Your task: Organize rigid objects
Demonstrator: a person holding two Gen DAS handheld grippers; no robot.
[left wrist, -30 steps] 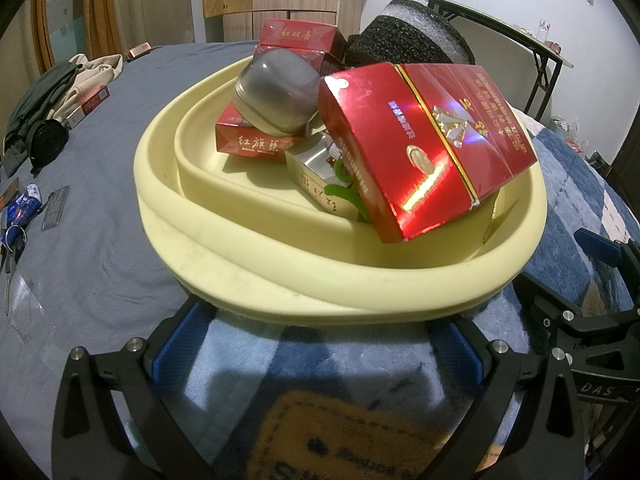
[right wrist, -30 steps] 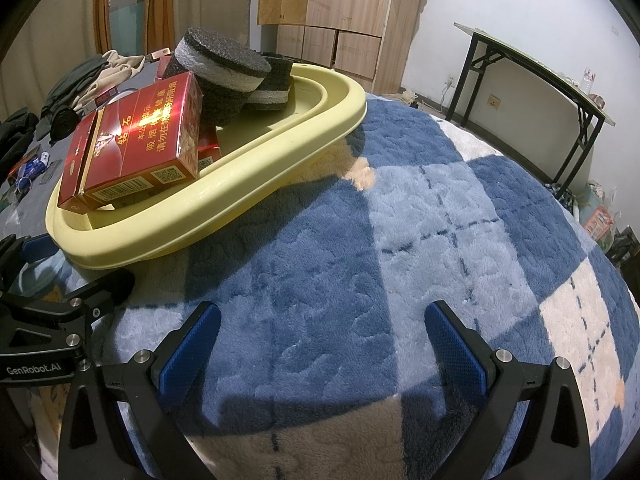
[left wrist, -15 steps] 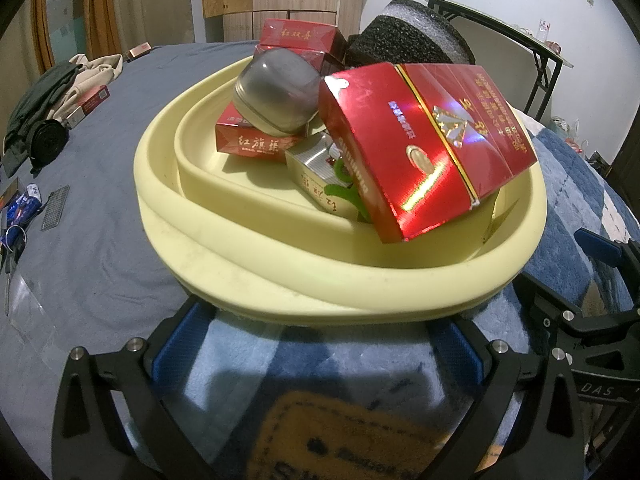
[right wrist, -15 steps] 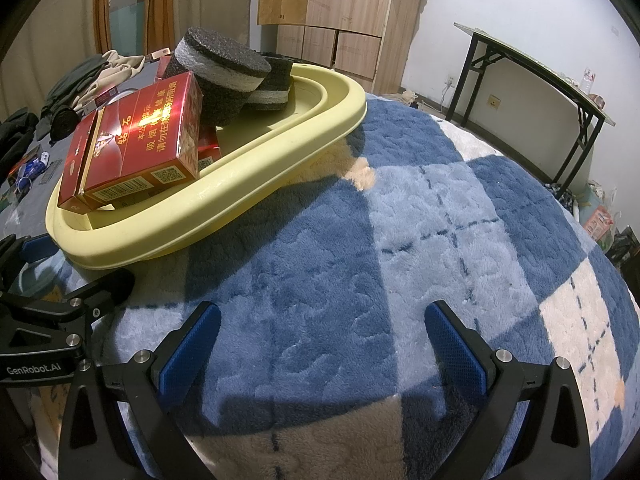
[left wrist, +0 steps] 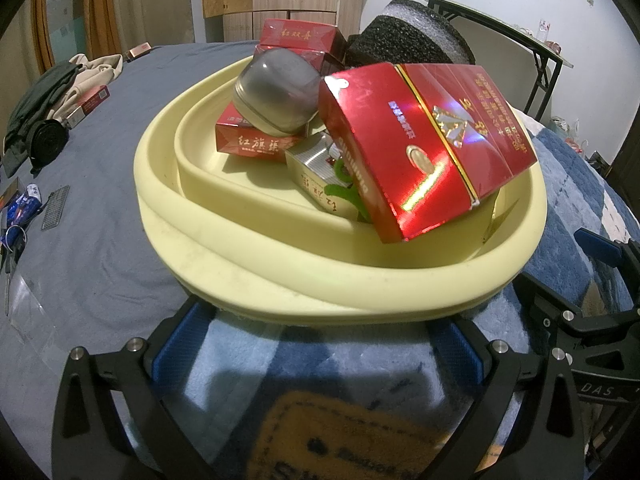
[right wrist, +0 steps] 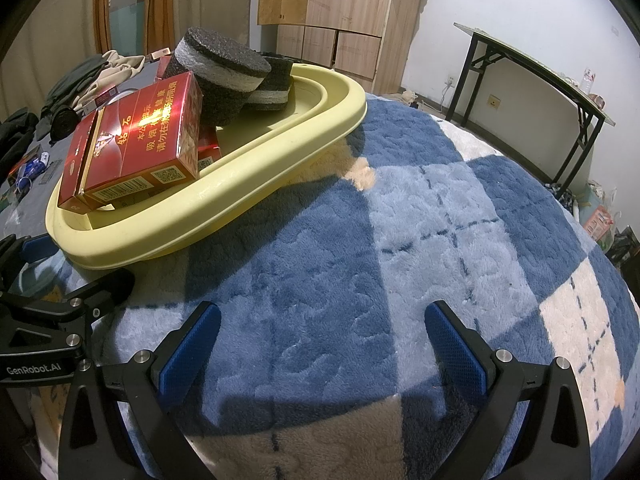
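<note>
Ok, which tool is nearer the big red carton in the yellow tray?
Left. The left tool sits open right at the tray's near rim, below the big red carton. The right tool is open over the blue blanket, off to the side.

dim indoor light, hard glare on the red box (left wrist: 424,140), deep shadows across the blanket (right wrist: 320,272). strong fisheye bending and black vignette at corners; near foreground soft in left view.
</note>
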